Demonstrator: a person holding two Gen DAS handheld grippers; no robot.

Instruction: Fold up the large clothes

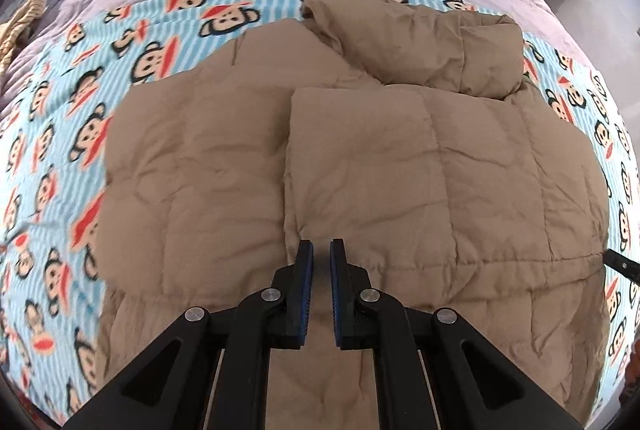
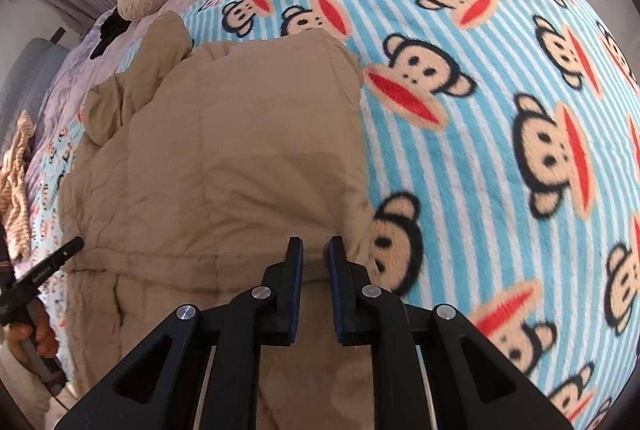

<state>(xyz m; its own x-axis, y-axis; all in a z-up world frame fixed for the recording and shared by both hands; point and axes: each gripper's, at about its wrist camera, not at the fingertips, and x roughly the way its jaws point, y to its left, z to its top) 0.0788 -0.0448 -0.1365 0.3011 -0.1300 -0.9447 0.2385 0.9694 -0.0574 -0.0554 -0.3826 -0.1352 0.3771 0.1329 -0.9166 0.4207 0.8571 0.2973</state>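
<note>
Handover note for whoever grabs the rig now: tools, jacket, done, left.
Left tool: shut, empty, above the tan puffer jacket.
Right tool: slightly open, nothing gripped, over the jacket's right edge.
Jacket lies flat on the monkey-print blanket on the bed.
Done: one side panel folded in across the body; a sleeve lies bunched near the collar.
Left: probably tuck the sleeve, fold the other side, then halve.

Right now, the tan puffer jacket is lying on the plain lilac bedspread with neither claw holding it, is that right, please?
Not quite: the tan puffer jacket lies on the blue striped monkey-print blanket, as both wrist views show. Neither claw holds it.
</note>
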